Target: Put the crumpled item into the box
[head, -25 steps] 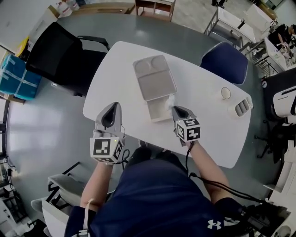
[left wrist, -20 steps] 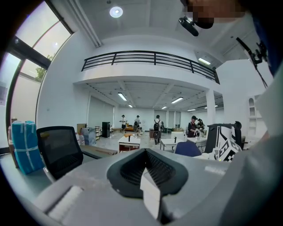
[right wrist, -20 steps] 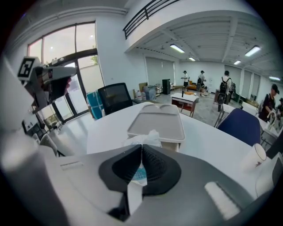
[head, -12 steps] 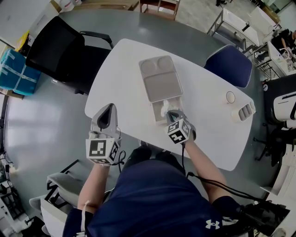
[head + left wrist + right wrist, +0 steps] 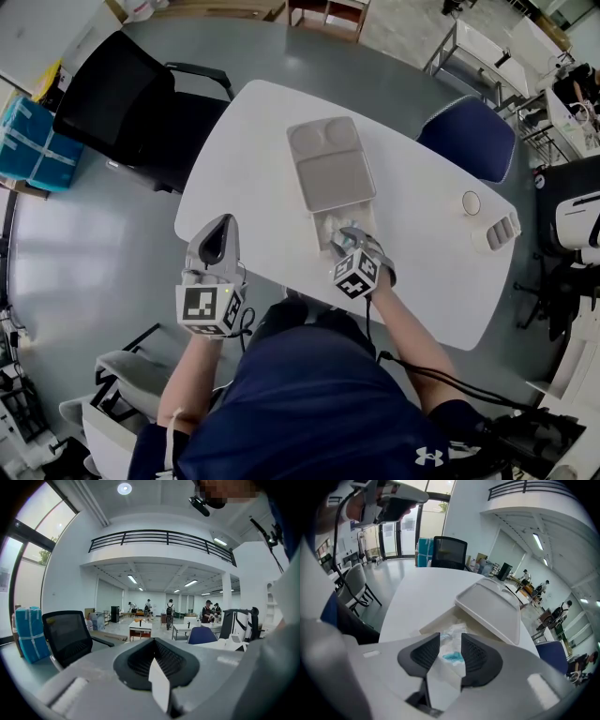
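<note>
We saw the right gripper [image 5: 345, 240] drop onto the open box [image 5: 317, 223], and its jaws had just spread apart. The crumpled item [image 5: 451, 645] lay loose between them inside the box, so we judged it delivered. The left gripper [image 5: 218, 236] was closed and empty.

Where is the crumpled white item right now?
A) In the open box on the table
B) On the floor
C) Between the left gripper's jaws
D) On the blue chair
A: the crumpled item lies in the box, under the right gripper, whose jaws have just been opening and stand apart around it.
</note>
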